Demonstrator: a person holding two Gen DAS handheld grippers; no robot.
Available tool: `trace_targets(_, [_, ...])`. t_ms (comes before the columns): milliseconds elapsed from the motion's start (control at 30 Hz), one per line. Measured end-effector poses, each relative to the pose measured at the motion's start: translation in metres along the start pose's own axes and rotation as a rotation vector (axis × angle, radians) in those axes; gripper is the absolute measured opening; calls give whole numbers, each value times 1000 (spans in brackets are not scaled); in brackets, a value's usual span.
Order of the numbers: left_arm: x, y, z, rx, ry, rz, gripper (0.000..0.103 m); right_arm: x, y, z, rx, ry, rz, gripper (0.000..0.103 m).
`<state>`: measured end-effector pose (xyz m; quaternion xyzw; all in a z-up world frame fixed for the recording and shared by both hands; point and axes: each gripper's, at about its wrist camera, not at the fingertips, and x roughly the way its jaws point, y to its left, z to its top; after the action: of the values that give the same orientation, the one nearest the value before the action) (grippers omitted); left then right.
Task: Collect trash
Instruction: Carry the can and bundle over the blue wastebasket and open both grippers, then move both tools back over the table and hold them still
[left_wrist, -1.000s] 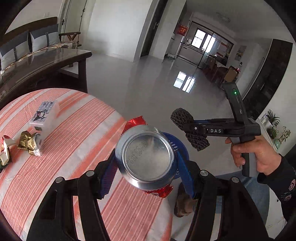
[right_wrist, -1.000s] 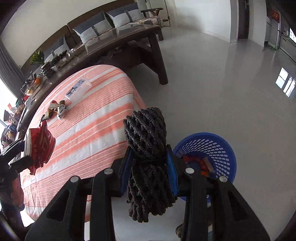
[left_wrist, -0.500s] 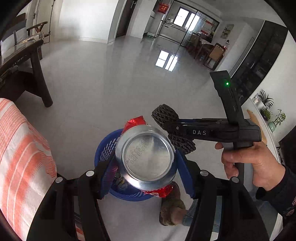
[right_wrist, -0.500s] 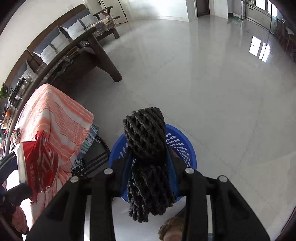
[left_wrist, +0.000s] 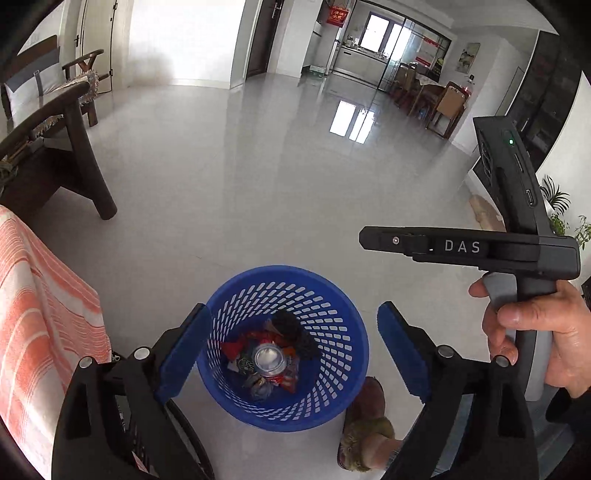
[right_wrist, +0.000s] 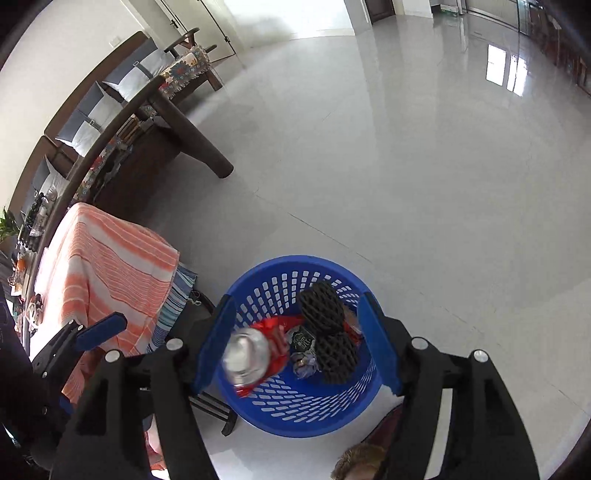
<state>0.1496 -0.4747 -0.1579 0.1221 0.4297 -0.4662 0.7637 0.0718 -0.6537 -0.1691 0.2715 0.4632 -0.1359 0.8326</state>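
Striped cloth (left_wrist: 44, 325): draping a table at far left, just beside the bin.
Left gripper (left_wrist: 293, 350): hovering over the bin, jaws spread wide and holding nothing, likely positioned so trash drops straight in.
Blue basket (left_wrist: 332, 295): standing on the floor under both grippers.
Can (left_wrist: 269, 360): lying in the bin, silver end showing, red wrappers around it.
Black foam net (right_wrist: 327, 325): resting inside the bin, 2 ribbed lobes.
Right gripper (right_wrist: 297, 339): hanging above the bin, jaws wide apart, gripping nothing.

Both hand-held grippers have opened, dropping can (left_wrist: 269, 360) and black netting (right_wrist: 327, 332) into basket (left_wrist: 332, 291).
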Motion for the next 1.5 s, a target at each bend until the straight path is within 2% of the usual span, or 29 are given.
trace_targets(67, [-24, 1, -3, 2, -26, 13, 93, -9, 4, 0, -11, -32, -14, 73])
trace_targets(200, [-82, 10, -23, 17, -84, 57, 97, -27, 24, -5, -31, -114, -54, 91])
trace_targets(333, [-135, 40, -66, -29, -83, 135, 98, -40, 59, -24, -103, -194, -106, 94])
trace_targets(467, [-181, 88, -121, -104, -45, 253, 98, -43, 119, -53, -285, -222, -131, 96])
trace_targets(533, [-206, 113, -148, -143, -36, 316, 98, -45, 154, -75, -362, -233, -114, 96])
trace_targets(667, [-252, 165, -192, -220, -24, 429, 98, -42, 234, -126, -474, -196, 19, 96])
trace_targets(800, [-288, 212, -221, -281, -16, 521, 98, -35, 317, -162, -612, -133, 113, 97])
trace_targets(933, [-312, 245, -243, -367, -27, 549, 98, -19, 388, -177, -734, -91, 127, 97])
trace_targets(1033, [-318, 257, -255, -402, -29, 541, 98, 0, 423, -180, -796, -60, 122, 97])
trace_targets(1133, [-317, 258, -258, -411, -33, 527, 98, 21, 439, -184, -824, -29, 97, 97])
trace_targets(1233, [-310, 257, -255, -395, -10, 544, 98, 32, 435, -188, -794, 9, 99, 97])
trace_targets(1500, [-308, 257, -252, -397, -9, 550, 99, 30, 431, -189, -769, 11, 105, 99])
